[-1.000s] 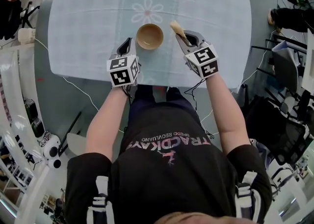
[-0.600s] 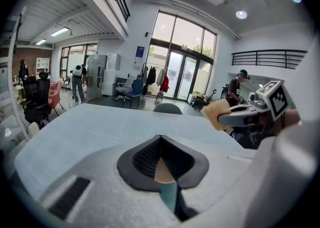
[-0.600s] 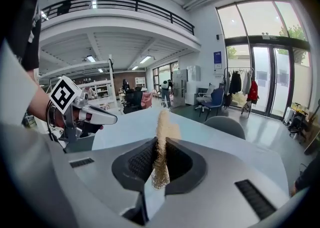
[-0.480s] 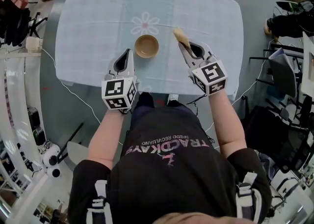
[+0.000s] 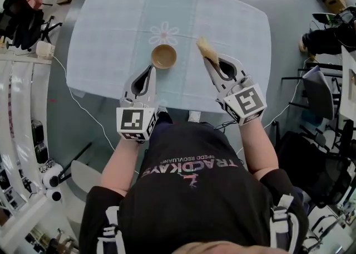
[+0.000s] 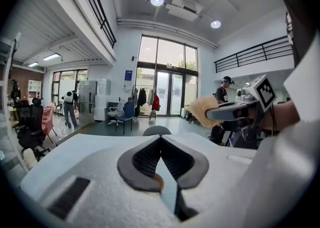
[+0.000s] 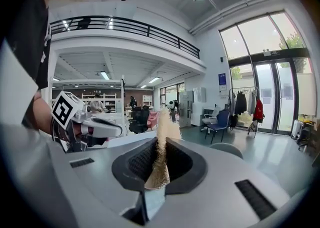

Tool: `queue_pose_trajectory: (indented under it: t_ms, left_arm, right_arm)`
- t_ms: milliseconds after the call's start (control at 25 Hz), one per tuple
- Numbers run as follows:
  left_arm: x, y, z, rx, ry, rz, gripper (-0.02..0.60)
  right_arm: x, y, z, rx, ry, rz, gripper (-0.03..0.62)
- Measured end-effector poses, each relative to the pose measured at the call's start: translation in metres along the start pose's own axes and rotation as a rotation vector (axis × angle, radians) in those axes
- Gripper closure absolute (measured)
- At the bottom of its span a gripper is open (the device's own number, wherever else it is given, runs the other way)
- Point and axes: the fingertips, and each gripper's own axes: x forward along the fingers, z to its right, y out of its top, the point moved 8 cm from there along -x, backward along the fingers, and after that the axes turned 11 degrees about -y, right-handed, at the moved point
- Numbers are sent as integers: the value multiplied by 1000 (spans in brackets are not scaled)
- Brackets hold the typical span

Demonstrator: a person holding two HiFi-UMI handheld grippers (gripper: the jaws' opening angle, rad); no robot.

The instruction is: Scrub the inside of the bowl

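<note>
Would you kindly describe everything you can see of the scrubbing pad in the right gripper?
The scrubbing pad is a thin, pale tan piece with a rough, fibrous, loofah-like texture. It stands on edge, clamped between the jaws of the right gripper, its frayed end sticking out past the jaw tips. In the head view it shows to the right of the bowl, apart from it, over the table. Only the gripper touches it.

Double-height white hall. Tall glazed doors [image 6: 167, 92] mid-frame in left gripper view, round ceiling lights [image 6: 157, 0] above them. Black-railed mezzanine balcony [image 7: 145, 28] upper centre of right gripper view, blue office chair [image 7: 220, 120] at right. Grey-green floor [image 5: 58, 125] along head view's left.
</note>
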Motion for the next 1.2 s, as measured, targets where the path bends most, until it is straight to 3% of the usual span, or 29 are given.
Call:
queue_pose_trajectory:
  t_ms: [520,880,1200]
  left_arm:
    - [-10,-32,64,-78,90,-30,566]
    - [-27,-43,71,-96,138,-29,566]
    - [-34,-52,72,-104,152,-39,566]
  right_arm:
    - [-36,-37,-10,18,105,-32,562]
    - [-31,-40,-32,-9,183,-32,562]
    - [-30,-44,-38,-10,191,-43,562]
